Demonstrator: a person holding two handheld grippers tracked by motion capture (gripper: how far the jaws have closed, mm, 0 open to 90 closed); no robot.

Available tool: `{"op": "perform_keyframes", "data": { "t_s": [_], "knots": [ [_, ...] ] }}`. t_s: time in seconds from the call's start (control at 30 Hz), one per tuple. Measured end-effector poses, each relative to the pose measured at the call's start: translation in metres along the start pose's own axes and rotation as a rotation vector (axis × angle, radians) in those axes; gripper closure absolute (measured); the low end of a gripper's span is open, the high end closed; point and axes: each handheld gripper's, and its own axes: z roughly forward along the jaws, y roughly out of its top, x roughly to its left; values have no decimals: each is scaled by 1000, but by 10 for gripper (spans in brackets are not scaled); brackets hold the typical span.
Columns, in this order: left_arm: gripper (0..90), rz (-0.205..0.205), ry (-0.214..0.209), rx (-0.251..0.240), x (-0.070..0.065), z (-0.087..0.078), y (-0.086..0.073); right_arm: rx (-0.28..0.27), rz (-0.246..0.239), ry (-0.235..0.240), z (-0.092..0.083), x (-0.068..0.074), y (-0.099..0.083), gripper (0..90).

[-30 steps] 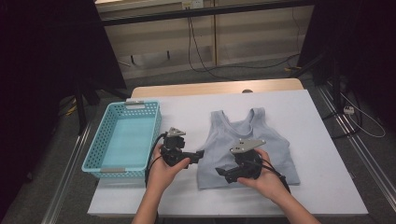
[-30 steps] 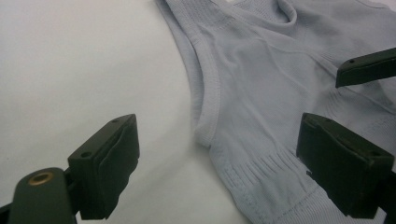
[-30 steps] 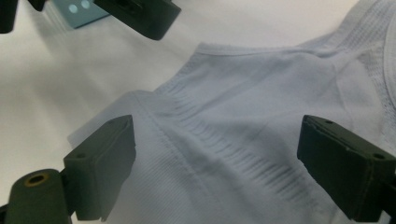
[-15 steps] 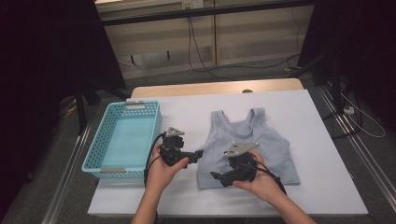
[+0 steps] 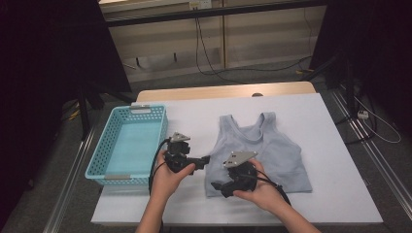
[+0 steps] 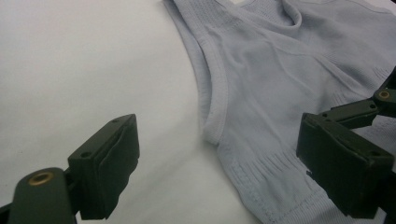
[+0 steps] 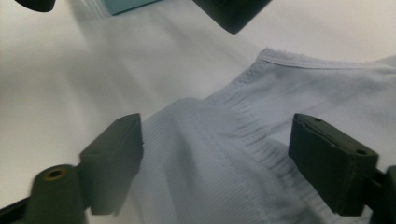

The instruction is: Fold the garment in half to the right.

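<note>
Right gripper (image 5: 219,185), in the high view, sits on the grey tank top's (image 5: 265,150) lower left corner; the left gripper (image 5: 203,159) hovers just beside that edge, with the blue basket (image 5: 99,160) beyond it, its contents not discernible. Left gripper view: jaws apart, straddling the top's side hem (image 6: 280,107). Right gripper view: jaws have just been closing, not yet clamped, ribbed hem (image 7: 243,140) between them.
</note>
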Motion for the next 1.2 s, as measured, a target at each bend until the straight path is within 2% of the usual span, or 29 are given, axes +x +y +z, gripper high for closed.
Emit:
{"op": "perform_keyframes", "data": {
  "t_s": [0.1, 0.33, 0.63, 1.03, 1.13, 1.2],
  "knots": [
    [136, 3, 1, 3, 1, 0, 0, -4, -11, 14, 1, 2, 1, 264],
    [137, 0, -1, 6, 0, 1, -1, -11, -23, 36, 0, 8, 2, 317],
    [136, -4, 2, 4, 2, 0, -1, 7, -41, 64, 2, 14, 1, 344],
    [135, -5, 6, 4, 3, 0, -1, -5, -45, 94, -1, 19, 3, 397],
    [135, -8, 6, 4, 3, 0, -1, -8, -57, 88, -2, 19, 4, 405],
    [135, -8, 7, 4, 3, 1, -2, 8, -49, 99, -1, 19, 3, 412]
  ]
}}
